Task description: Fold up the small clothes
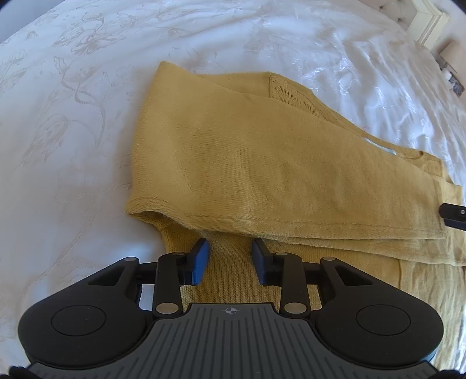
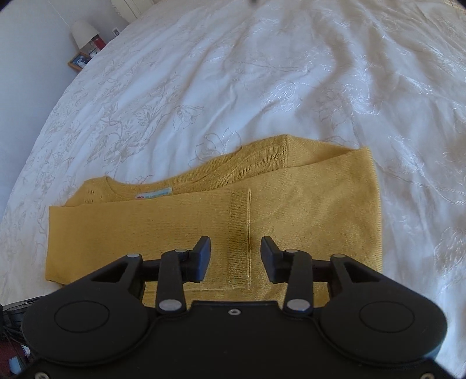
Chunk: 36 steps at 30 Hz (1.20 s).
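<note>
A mustard-yellow knit sweater (image 1: 262,163) lies folded on a white embroidered bedspread (image 1: 72,116). One sleeve is laid across the body. My left gripper (image 1: 230,253), with blue pads, stands open just above the sweater's near edge, and flat knit shows in the gap. In the right wrist view the sweater (image 2: 174,227) shows its neck label (image 2: 154,194) and a ribbed cuff band (image 2: 239,221). My right gripper (image 2: 235,250) is open over that band, with its fingers on either side and nothing pinched.
The bedspread (image 2: 262,73) stretches far beyond the sweater, creased on the right. A bedside table (image 2: 78,62) with a white lamp (image 2: 83,30) stands at the bed's far left. A padded headboard (image 1: 428,17) shows at top right in the left wrist view.
</note>
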### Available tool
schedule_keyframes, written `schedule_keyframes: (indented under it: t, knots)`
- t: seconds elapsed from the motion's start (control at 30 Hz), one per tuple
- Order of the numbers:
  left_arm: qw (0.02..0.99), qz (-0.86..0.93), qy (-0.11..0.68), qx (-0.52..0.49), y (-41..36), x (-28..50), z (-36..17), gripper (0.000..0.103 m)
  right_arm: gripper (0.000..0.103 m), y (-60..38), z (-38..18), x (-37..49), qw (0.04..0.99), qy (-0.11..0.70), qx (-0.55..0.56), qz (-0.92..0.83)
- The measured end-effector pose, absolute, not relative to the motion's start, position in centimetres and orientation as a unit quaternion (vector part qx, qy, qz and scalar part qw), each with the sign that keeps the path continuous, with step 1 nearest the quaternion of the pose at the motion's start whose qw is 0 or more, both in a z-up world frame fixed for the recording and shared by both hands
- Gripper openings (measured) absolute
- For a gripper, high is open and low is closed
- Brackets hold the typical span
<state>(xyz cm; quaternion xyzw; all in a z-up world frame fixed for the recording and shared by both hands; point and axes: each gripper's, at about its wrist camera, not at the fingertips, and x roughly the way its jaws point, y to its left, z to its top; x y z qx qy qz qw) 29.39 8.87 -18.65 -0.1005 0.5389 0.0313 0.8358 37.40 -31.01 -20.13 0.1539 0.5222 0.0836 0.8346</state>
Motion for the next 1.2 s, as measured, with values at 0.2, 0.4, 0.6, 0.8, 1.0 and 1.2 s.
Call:
schedule_keyframes:
  t: [0.2,0.4,0.6,0.8,1.0,1.2]
  knots:
    - [0.839,0.030,0.535,-0.097,8.9,29.1,-18.8,0.033,0.012,-30.1,-19.3,37.2,0.835,0.519,0.152,0.101]
    - [0.842,0.025,0.532,-0.087,8.8,29.0,-18.8,0.033,0.011,-31.6,-12.8,34.8,0.864,0.451,0.182,0.130]
    - [0.845,0.024,0.527,-0.084,8.7,28.8,-18.9,0.033,0.011,-35.7,-15.1,35.0,0.859,0.486,0.152,0.051]
    - [0.841,0.012,0.537,-0.063,8.6,28.7,-18.3,0.033,0.016,-35.6,-18.2,36.1,0.848,0.517,0.113,0.034]
    - [0.841,0.016,0.540,-0.045,9.7,26.7,-17.1,0.033,0.021,-35.1,-19.4,35.3,0.839,0.540,0.061,-0.014]
    - [0.874,0.016,0.485,-0.023,9.7,26.3,-13.6,0.051,0.048,-34.7,-17.3,33.9,0.868,0.493,0.050,-0.031]
